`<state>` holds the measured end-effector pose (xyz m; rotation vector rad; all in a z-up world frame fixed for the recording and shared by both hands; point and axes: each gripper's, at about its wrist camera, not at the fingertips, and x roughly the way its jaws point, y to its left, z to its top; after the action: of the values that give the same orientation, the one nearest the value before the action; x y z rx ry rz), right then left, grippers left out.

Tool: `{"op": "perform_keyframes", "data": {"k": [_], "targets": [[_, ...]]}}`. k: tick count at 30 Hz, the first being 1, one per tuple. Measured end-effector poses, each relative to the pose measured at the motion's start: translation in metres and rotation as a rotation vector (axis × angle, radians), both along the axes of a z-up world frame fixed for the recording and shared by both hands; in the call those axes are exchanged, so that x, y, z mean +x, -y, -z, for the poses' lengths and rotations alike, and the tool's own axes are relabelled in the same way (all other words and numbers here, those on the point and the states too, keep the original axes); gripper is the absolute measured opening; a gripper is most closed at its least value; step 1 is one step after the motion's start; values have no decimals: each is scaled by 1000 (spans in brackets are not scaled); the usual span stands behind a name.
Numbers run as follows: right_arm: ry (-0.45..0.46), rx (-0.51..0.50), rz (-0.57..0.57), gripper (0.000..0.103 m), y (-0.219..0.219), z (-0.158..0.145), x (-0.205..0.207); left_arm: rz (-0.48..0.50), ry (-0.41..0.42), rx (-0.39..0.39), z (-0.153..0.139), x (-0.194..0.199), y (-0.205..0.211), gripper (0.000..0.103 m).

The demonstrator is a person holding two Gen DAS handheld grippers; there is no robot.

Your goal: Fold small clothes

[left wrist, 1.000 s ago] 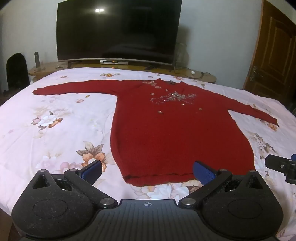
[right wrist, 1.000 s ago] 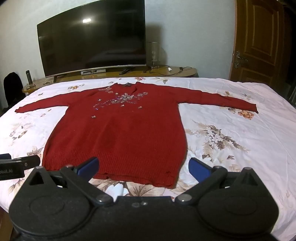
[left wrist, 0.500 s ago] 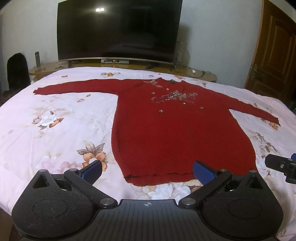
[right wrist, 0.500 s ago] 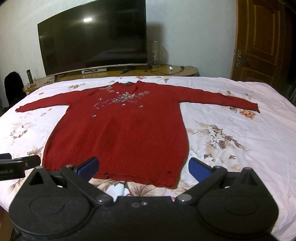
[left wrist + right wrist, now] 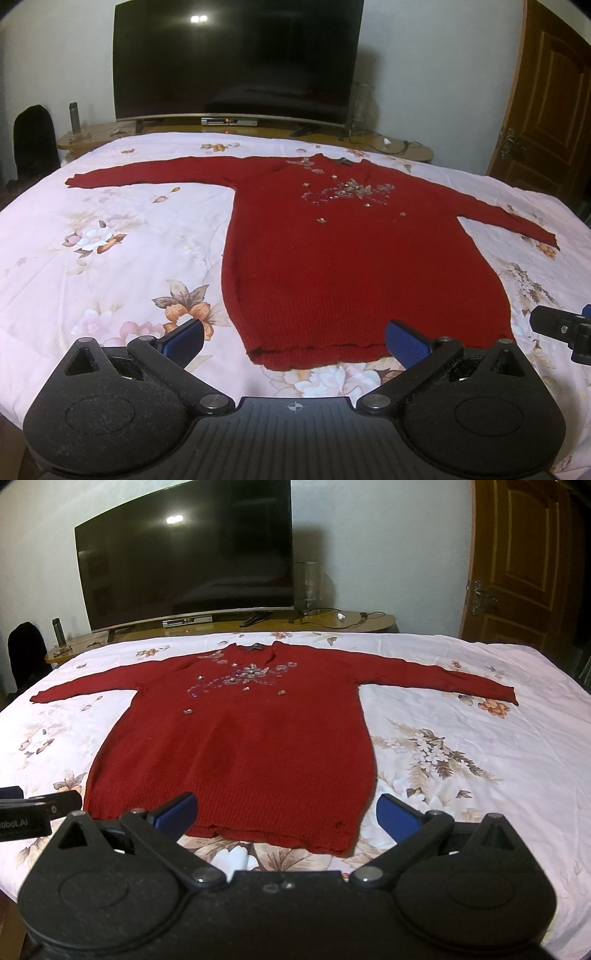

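Folding has not begun — the red knit sweater [image 5: 362, 266] lies flat on the floral bedsheet [image 5: 110, 236], left gripper [image 5: 293, 341] and right gripper [image 5: 286, 812] both spread wide, empty, near its hem — a sleeve probably needs grasping next.

The red sweater [image 5: 362, 266] is a chunky rib knit, matt and a bit fuzzy, with shiny beads and sequins [image 5: 349, 192] sewn across the chest, and the bedsheet [image 5: 110, 236] under it is smooth thin cloth with a flower print. Both grippers, left [image 5: 293, 338] and right [image 5: 286, 810], look like rough, grainy matt black plastic with small metal pins and blue textured pads [image 5: 406, 343] on the fingers. Behind that there's a glossy black TV [image 5: 184, 557] on a polished wooden stand [image 5: 332, 622], plus a varnished wood door [image 5: 524, 561] with a metal handle.
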<state>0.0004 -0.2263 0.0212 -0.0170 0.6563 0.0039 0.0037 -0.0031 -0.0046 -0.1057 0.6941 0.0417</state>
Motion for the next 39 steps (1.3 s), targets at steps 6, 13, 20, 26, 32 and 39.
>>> {"op": "perform_keyframes", "data": {"k": [6, 13, 20, 26, 32, 39], "targets": [[-1, 3, -3, 102, 1, -1, 0, 0, -2, 1, 0, 1, 0, 103], [-1, 1, -2, 102, 0, -1, 0, 0, 0, -1, 0, 1, 0, 103], [-1, 2, -2, 102, 1, -1, 0, 1, -2, 0, 0, 1, -1, 103], [-1, 2, -2, 102, 0, -1, 1, 2, 0, 2, 1, 2, -2, 103], [-2, 0, 0, 102, 0, -1, 1, 5, -1, 4, 2, 1, -1, 103], [-3, 1, -2, 102, 0, -1, 1, 4, -1, 4, 1, 1, 0, 103]]}}
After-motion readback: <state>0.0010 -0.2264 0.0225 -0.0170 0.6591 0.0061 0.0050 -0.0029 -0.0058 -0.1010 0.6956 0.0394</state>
